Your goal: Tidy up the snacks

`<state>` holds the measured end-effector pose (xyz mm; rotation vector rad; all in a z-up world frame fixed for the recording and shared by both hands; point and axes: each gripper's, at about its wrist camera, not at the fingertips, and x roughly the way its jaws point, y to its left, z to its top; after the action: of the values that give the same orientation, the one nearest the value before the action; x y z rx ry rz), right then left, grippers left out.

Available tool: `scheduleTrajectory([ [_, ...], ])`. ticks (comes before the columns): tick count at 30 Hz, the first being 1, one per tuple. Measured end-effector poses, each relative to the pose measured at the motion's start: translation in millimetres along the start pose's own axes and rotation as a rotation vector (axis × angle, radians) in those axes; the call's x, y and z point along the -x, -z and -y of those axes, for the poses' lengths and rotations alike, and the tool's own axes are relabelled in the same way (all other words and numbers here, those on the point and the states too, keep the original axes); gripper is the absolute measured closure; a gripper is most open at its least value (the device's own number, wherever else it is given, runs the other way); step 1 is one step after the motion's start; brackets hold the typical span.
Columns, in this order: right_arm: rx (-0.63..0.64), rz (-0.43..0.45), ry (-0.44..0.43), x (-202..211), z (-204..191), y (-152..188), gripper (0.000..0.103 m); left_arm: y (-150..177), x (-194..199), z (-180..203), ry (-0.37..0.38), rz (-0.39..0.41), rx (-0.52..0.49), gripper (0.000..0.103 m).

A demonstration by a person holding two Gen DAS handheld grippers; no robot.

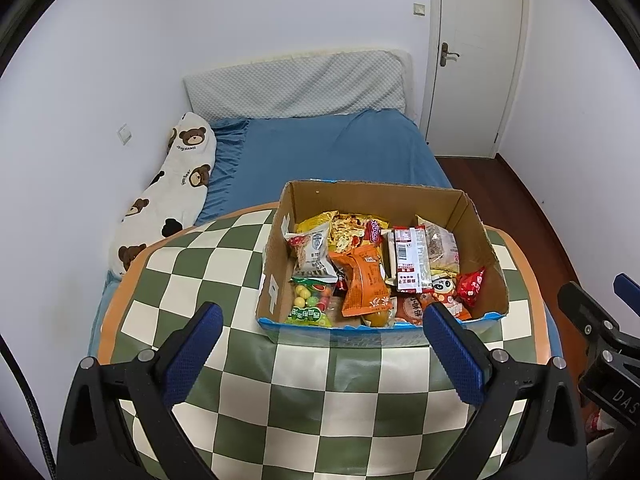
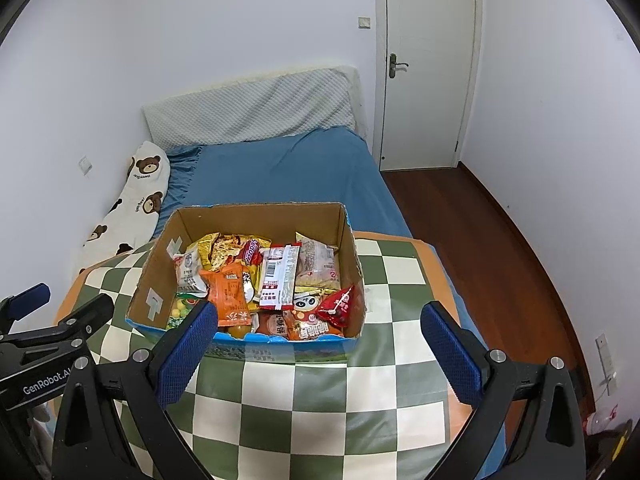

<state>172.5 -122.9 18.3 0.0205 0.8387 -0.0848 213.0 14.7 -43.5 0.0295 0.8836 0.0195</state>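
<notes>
Left gripper (image 1: 322, 322): released, its two blue-padded fingers spread wide, nothing between them. It hangs above the checkered cloth, on the near side of the box.
Right gripper (image 2: 318, 322): also released, fingers wide apart and holding nothing. In its own view the left finger pad (image 2: 188, 354) overlaps the near left corner of the box; I cannot tell if it touches.
Cardboard box (image 1: 280, 256): open at the top, with a blue printed outside. It stands just ahead of both grippers, a little to the right of the left gripper's middle and a little to the left of the right gripper's middle.
Snacks: all lie inside the box, piled together. An orange packet (image 1: 366, 284) is in the middle, a bag of coloured candy balls (image 1: 310, 300) at the near left corner, a red packet (image 1: 472, 286) at the near right, a white packet with a barcode (image 1: 408, 260) right of the middle.
Checkered cloth (image 1: 320, 400): green and white squares with an orange border, under the box and under both grippers.
Bed (image 1: 320, 144): blue sheet, far beyond the box.
Bear pillow (image 1: 176, 184): far ahead at the left, against the wall.
Door (image 1: 476, 52): white, shut, far ahead at the right.
</notes>
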Motion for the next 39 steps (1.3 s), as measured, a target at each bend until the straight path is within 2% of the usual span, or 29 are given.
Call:
scheduleTrajectory([
  [39, 0.015, -0.012, 0.008, 0.1, 2.3, 5.0, 0.0, 6.5, -1.5, 5.0, 0.017, -0.025, -0.013, 0.0],
])
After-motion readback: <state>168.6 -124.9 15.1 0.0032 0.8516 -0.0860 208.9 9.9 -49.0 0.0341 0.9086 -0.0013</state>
